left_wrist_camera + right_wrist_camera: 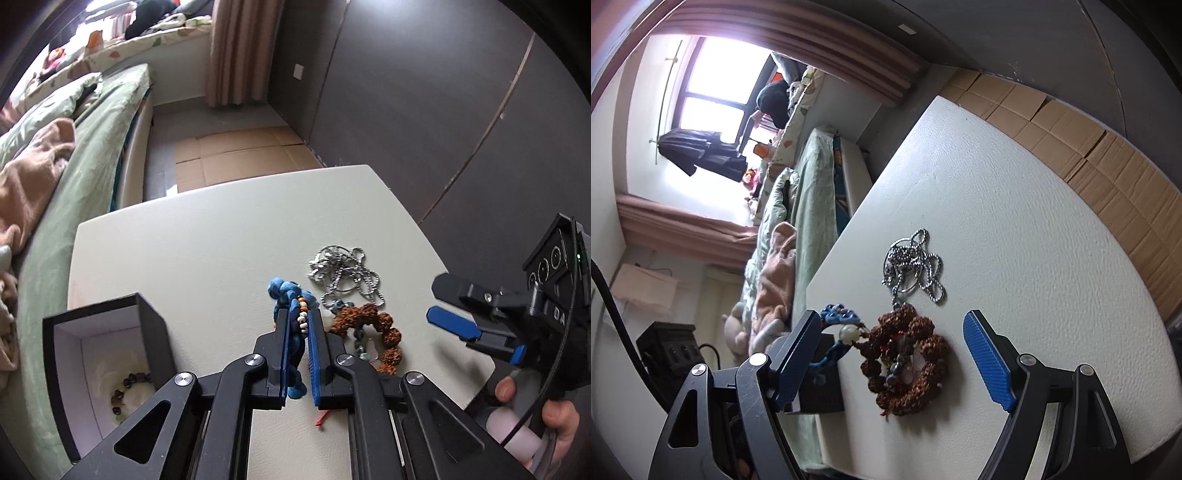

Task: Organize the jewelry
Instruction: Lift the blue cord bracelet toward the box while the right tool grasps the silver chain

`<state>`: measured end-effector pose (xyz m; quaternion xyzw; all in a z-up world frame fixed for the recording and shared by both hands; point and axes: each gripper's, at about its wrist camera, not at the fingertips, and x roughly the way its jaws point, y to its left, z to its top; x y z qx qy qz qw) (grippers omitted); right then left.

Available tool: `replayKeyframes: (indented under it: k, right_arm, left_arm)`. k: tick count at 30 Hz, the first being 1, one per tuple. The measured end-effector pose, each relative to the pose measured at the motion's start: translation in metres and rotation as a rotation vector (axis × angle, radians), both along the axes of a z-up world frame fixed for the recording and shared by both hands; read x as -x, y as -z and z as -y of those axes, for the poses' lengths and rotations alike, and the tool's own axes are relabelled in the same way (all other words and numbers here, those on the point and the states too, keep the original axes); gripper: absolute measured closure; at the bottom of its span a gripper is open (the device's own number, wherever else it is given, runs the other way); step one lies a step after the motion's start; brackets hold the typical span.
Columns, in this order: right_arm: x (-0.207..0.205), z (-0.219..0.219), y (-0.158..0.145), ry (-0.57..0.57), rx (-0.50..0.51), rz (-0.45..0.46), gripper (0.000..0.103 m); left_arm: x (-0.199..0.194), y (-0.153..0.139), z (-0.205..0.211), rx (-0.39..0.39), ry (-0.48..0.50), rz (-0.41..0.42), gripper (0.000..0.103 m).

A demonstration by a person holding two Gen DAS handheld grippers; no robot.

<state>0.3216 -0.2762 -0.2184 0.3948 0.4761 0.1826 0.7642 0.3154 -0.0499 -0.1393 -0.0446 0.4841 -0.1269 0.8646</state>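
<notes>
My left gripper (297, 325) is shut on a blue knotted cord bracelet (286, 295) with small white and orange beads, just above the white table (207, 236). To its right lie a brown rough-bead bracelet (369, 325) and a tangled silver ball chain (345, 271). An open black jewelry box (107, 365) at the left holds a dark beaded bracelet (129, 387) on white padding. My right gripper (890, 354) is open, its jaws standing either side of the brown bracelet (908, 354). The chain (912, 269) lies beyond it. The blue bracelet (838, 325) shows at the left finger.
A bed with green bedding (74, 155) runs along the table's left side. Flattened cardboard (236, 155) covers the floor beyond the table's far edge. A dark wall (424, 92) stands to the right. A small red thread (323, 419) lies on the table under my left gripper.
</notes>
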Motion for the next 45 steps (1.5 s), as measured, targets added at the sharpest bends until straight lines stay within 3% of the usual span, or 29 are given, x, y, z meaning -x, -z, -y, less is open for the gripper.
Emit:
replayKeyframes:
  k: [7, 12, 15, 17, 25, 28, 36, 38, 41, 45]
  right_arm:
    - [-0.035, -0.022, -0.004, -0.075, 0.074, -0.018, 0.025]
    - [-0.053, -0.043, -0.009, -0.14, 0.208, -0.004, 0.029]
    - [-0.065, -0.053, -0.009, -0.174, 0.287, -0.003, 0.038]
    - [-0.071, -0.057, -0.005, -0.196, 0.321, -0.016, 0.051]
    - [-0.088, -0.073, -0.005, -0.269, 0.481, -0.01, 0.063]
    - [-0.087, -0.08, -0.004, -0.294, 0.582, 0.009, 0.069]
    - [-0.065, -0.113, -0.009, -0.415, 0.884, 0.073, 0.07]
    - [-0.064, -0.113, -0.009, -0.415, 0.911, 0.059, 0.094]
    - [-0.064, -0.097, -0.016, -0.397, 0.833, 0.036, 0.096]
    - [-0.055, -0.074, -0.044, -0.331, 0.738, 0.079, 0.096]
  left_arm:
    - [0.004, -0.005, -0.03, 0.054, -0.082, 0.019, 0.094]
    - [0.008, -0.016, -0.054, 0.093, -0.142, 0.044, 0.094]
    - [0.011, -0.023, -0.067, 0.111, -0.165, 0.057, 0.094]
    - [0.014, -0.027, -0.074, 0.116, -0.177, 0.066, 0.094]
    - [0.03, -0.038, -0.096, 0.139, -0.206, 0.091, 0.094]
    - [0.033, -0.038, -0.104, 0.148, -0.216, 0.094, 0.094]
    - [0.038, -0.03, -0.111, 0.167, -0.238, 0.067, 0.094]
    - [0.041, -0.031, -0.112, 0.165, -0.239, 0.069, 0.094]
    - [0.046, -0.036, -0.116, 0.178, -0.246, 0.079, 0.094]
    - [0.053, -0.042, -0.122, 0.191, -0.251, 0.096, 0.094]
